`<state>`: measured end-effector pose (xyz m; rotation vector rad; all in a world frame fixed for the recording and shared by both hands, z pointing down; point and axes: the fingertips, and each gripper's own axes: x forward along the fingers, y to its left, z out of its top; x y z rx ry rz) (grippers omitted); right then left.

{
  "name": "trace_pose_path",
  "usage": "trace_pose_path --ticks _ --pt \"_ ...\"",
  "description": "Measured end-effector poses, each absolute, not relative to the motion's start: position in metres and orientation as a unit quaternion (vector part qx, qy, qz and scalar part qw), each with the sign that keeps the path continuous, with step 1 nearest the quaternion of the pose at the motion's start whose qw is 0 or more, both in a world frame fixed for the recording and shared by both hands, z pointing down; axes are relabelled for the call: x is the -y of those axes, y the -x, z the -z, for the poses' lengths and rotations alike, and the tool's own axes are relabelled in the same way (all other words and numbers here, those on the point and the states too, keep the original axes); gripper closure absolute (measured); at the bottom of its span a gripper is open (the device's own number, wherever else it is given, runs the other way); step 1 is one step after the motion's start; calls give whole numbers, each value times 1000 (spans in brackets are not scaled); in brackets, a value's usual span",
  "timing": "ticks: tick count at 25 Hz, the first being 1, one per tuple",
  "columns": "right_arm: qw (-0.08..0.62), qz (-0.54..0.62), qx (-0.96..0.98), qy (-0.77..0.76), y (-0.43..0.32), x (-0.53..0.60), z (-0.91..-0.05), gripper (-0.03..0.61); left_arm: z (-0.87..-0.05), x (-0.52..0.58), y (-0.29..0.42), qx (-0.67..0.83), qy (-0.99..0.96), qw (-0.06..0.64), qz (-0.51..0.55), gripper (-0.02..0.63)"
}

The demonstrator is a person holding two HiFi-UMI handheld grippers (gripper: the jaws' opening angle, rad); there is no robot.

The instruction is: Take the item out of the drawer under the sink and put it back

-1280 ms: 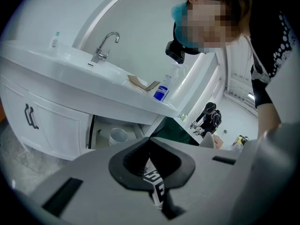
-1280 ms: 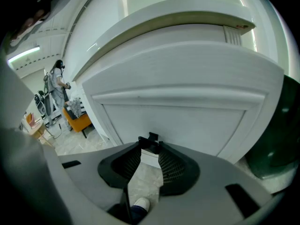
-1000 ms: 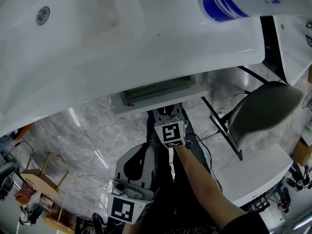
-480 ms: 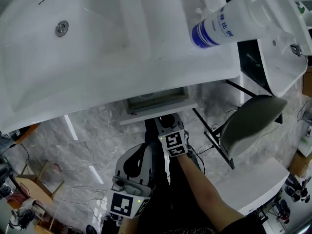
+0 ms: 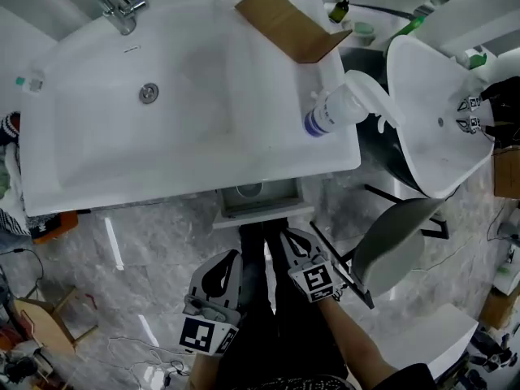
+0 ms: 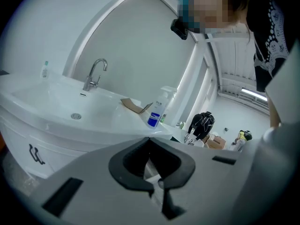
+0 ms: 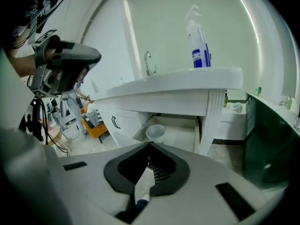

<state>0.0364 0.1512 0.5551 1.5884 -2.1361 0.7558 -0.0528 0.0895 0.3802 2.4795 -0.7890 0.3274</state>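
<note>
The right forearm (image 5: pixel 357 352) stretches forward and down, aiming the right gripper (image 5: pixel 286 238) at the open drawer (image 5: pixel 280 210) below the sink's (image 5: pixel 195 149) front edge. Its fingers are pressed together with nothing between them. The left gripper (image 5: pixel 230 257) hangs just beside it, slightly further back, its fingers likewise closed and empty. A white cup (image 5: pixel 249 190) sits inside the drawer
</note>
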Motion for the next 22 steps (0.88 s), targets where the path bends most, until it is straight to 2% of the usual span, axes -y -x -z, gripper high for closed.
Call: trace_pose_path --ticks 8,15,19,22 --pt "156 -224 764 -585 -50 -137 -481 560 -342 -79 64 298 -920 232 -106 614" --pt "157 -195 775 -580 -48 -132 -449 560 -317 -71 66 301 -924 220 -87 614" --pt "185 -165 792 -558 -41 -121 -445 560 -312 -71 67 300 -925 221 -81 614" --pt "251 -126 806 -521 -33 -109 -458 558 -313 -71 68 302 -923 226 -79 614"
